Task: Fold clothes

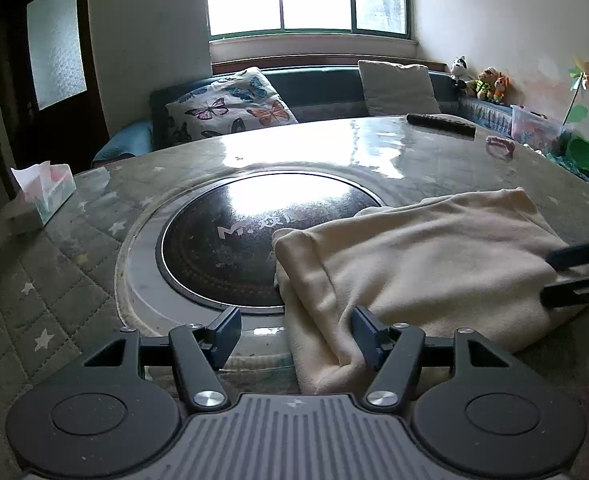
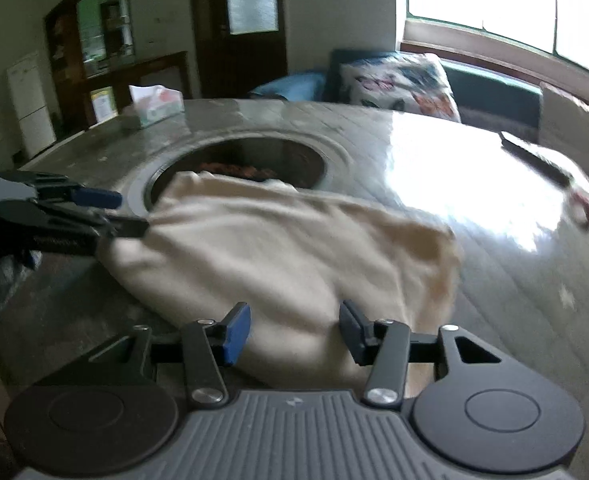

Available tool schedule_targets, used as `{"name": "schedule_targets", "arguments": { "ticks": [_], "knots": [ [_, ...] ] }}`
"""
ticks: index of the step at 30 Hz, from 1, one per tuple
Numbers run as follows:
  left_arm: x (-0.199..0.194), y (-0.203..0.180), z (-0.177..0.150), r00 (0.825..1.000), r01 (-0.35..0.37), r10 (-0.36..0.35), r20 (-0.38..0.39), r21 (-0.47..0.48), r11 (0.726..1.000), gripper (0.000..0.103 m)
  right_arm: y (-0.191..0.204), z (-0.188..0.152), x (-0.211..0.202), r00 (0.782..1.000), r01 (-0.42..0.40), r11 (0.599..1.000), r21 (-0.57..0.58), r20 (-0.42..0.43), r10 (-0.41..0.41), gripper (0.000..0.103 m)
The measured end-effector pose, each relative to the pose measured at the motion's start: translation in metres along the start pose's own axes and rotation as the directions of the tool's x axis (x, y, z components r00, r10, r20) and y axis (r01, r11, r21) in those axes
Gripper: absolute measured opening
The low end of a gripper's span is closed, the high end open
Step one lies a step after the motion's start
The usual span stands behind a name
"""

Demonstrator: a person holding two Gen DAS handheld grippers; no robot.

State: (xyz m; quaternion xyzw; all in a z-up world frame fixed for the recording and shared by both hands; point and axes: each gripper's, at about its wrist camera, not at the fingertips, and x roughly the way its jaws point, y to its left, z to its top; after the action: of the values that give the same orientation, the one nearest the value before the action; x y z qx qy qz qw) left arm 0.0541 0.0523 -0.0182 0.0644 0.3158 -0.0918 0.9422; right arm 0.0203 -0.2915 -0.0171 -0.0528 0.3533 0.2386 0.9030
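Tissue box [image 1: 42,196], remote [image 1: 440,123] clear of cloth [image 1: 414,264].

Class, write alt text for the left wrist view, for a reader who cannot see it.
A folded cream garment lies on a round table, partly over its dark centre hotplate. The open left gripper hovers at its near edge, and the right gripper reaches in opposite.
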Motion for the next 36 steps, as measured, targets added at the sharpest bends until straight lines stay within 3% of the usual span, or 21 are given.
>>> {"name": "schedule_targets", "arguments": {
  "ticks": [8, 12, 22, 30, 36],
  "knots": [
    [0.003, 0.001, 0.018, 1.0, -0.004, 0.004, 0.01, -0.002, 1.0, 0.068, -0.014, 0.011, -0.01, 0.999, 0.008, 0.999, 0.032, 0.041, -0.009, 0.051],
    [0.016, 0.003, 0.029, 1.0, -0.011, 0.011, 0.001, -0.009, 1.0, 0.068, -0.02, 0.029, 0.007, 0.998, 0.008, 0.999, 0.044, 0.06, -0.01, 0.051],
    [0.056, 0.02, 0.04, 0.996, -0.058, 0.057, -0.063, -0.025, 0.998, 0.069, -0.047, 0.043, 0.054, 0.999, 0.034, 0.992, 0.123, 0.036, -0.039, 0.051],
    [0.059, 0.017, 0.051, 0.999, -0.027, 0.026, -0.041, -0.024, 0.999, 0.068, -0.045, 0.05, 0.052, 0.998, 0.038, 0.991, 0.125, 0.045, -0.044, 0.051],
    [0.075, 0.009, 0.052, 0.996, -0.034, 0.034, -0.077, 0.008, 0.999, 0.068, -0.047, 0.052, 0.062, 0.998, 0.046, 0.99, 0.133, 0.025, -0.05, 0.05]
  ]
}}
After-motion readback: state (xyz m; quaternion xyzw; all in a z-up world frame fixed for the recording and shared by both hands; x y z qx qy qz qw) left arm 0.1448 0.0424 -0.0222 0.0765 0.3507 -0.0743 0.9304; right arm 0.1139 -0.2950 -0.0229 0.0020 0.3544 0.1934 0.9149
